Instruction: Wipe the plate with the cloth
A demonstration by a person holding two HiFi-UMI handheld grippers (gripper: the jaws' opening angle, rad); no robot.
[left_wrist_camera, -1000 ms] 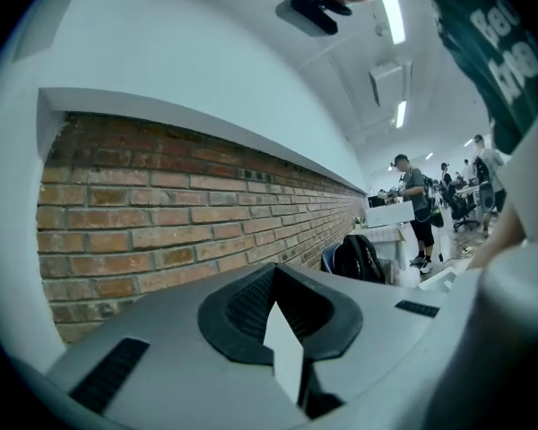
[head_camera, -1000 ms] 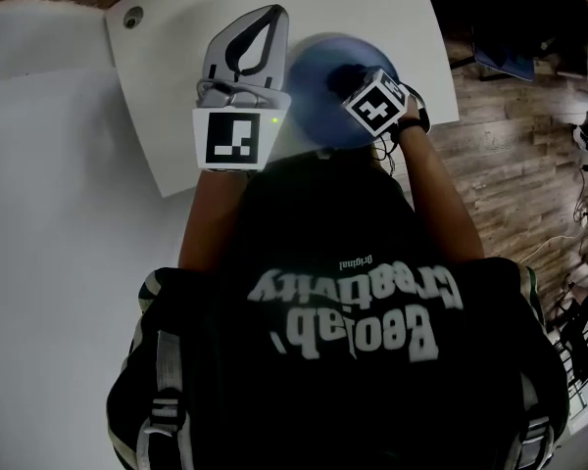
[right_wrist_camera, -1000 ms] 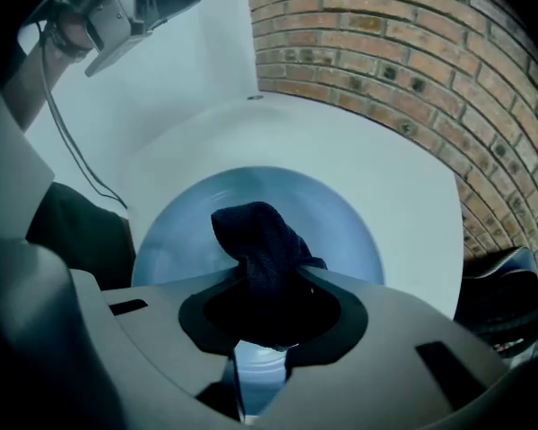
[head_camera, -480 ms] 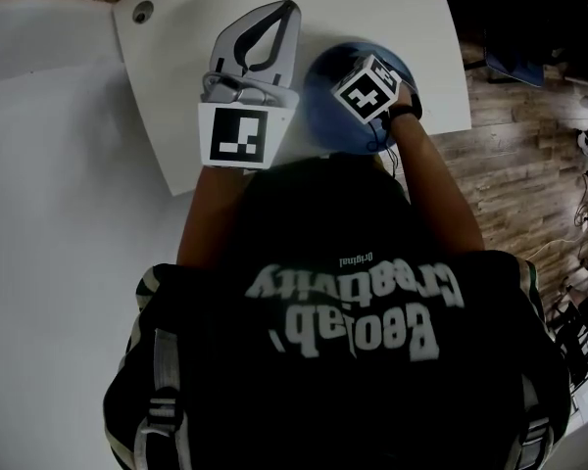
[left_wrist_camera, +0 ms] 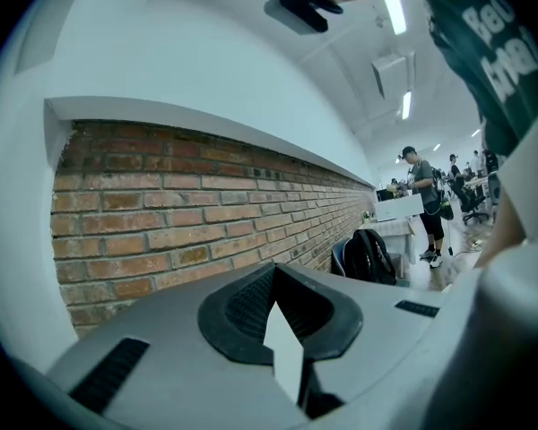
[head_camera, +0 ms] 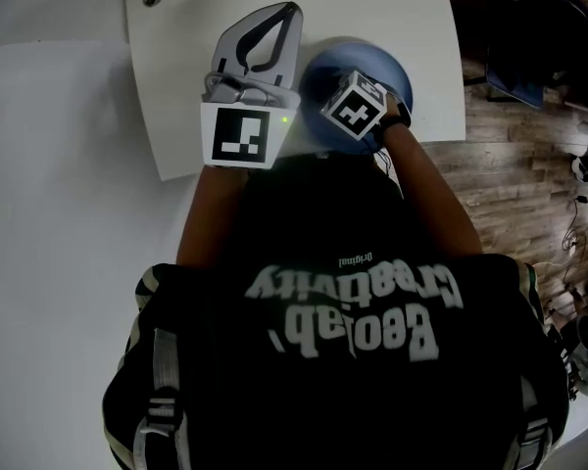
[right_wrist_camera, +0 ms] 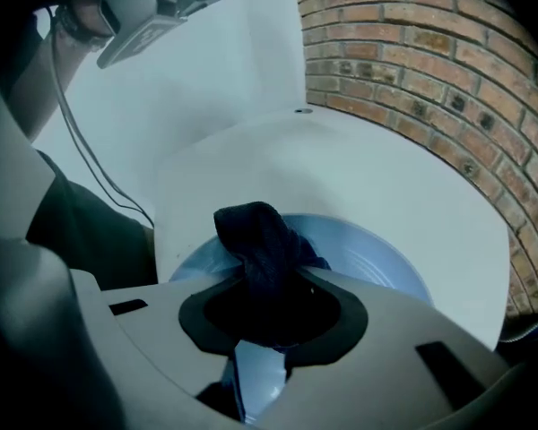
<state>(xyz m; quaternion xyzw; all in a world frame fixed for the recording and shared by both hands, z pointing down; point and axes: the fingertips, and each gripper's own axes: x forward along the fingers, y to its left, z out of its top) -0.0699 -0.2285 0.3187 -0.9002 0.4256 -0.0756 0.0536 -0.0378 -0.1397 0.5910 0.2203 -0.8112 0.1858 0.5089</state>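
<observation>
One tool counts: my right tool (right_wrist_camera: 273, 298) pinches the dark cloth (right_wrist_camera: 255, 236) directly over the blue plate (right_wrist_camera: 386, 262) on the desk (head_camera: 372, 8); my left tool (head_camera: 262, 37), closed on nothing, hovers just left.

Right hand-held gripper (right_wrist_camera: 267, 285) hides part of plate (right_wrist_camera: 386, 262).

The round blue plate (head_camera: 370, 61) lies flat on the white worktop (head_camera: 372, 8), at its near right. My right gripper (right_wrist_camera: 273, 285) pinches the dark navy cloth (right_wrist_camera: 255, 236), bunched into a wad over the plate; I cannot tell whether it touches.
</observation>
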